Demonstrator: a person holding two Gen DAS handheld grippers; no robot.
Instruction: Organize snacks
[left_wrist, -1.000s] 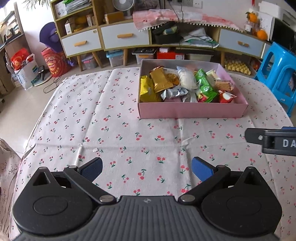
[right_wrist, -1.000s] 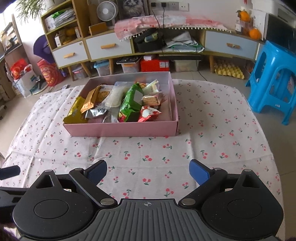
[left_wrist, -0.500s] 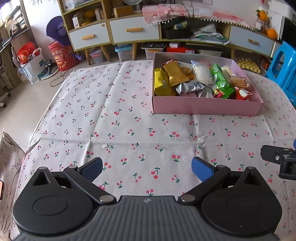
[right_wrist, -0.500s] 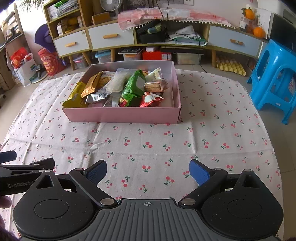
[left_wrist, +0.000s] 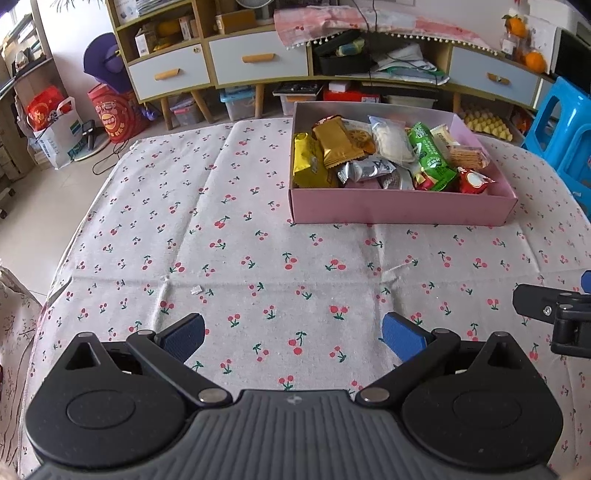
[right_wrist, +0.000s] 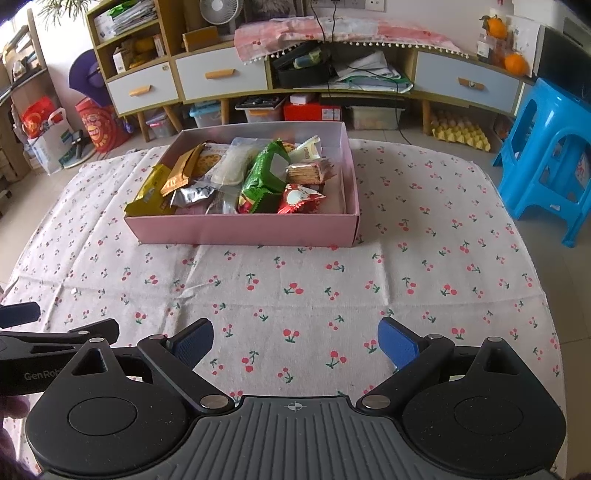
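Snacks (right_wrist: 255, 177) piled in pink box (left_wrist: 402, 212), far centre. Left gripper (left_wrist: 291, 334) and right gripper (right_wrist: 295, 341) near, spread wide, empty. Looks finished; best leave the box undisturbed.

Snacks (right_wrist: 264, 173) in box (right_wrist: 240, 230) on tablecloth (right_wrist: 295, 295)

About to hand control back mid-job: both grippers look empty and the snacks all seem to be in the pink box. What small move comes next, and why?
Probably nothing more than easing both grippers away. Every snack packet in view lies inside the pink box, the cherry tablecloth holds no stray packet, and the left gripper and right gripper hang open and empty short of the box.
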